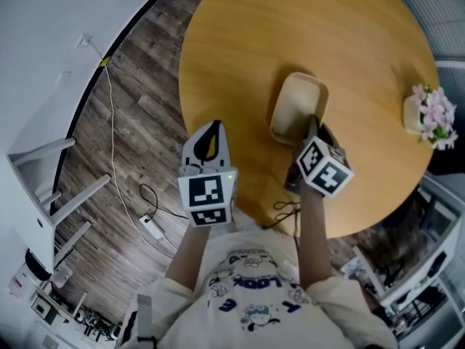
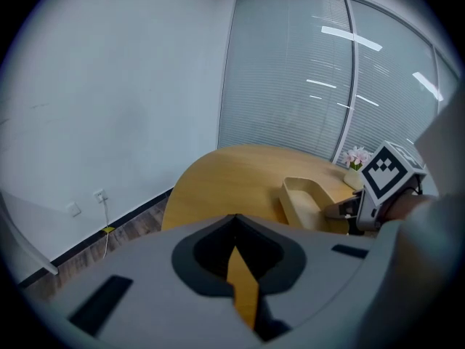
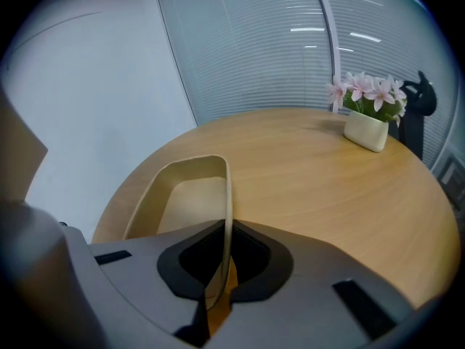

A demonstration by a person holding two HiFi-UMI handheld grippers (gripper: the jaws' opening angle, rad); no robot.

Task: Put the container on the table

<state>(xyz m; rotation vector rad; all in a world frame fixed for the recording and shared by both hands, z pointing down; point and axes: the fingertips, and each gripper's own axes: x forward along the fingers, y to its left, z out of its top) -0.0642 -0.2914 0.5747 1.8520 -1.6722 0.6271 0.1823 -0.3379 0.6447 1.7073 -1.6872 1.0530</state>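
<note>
Pinching the container [image 3: 185, 195] by its rim, right tongs [image 3: 218, 297] likely ease it onto the surface [image 1: 290, 27]; left tongs [image 2: 236, 267], clenched empty, wait lower left.

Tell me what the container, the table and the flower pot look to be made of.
Container: thin, matte beige wall, evenly coloured; likely plastic or moulded fibre. Table: wood or wood-look laminate, with fine grain streaks and a soft satin sheen. Flower pot: smooth cream body, either ceramic or plastic; the look does not settle which.
</note>
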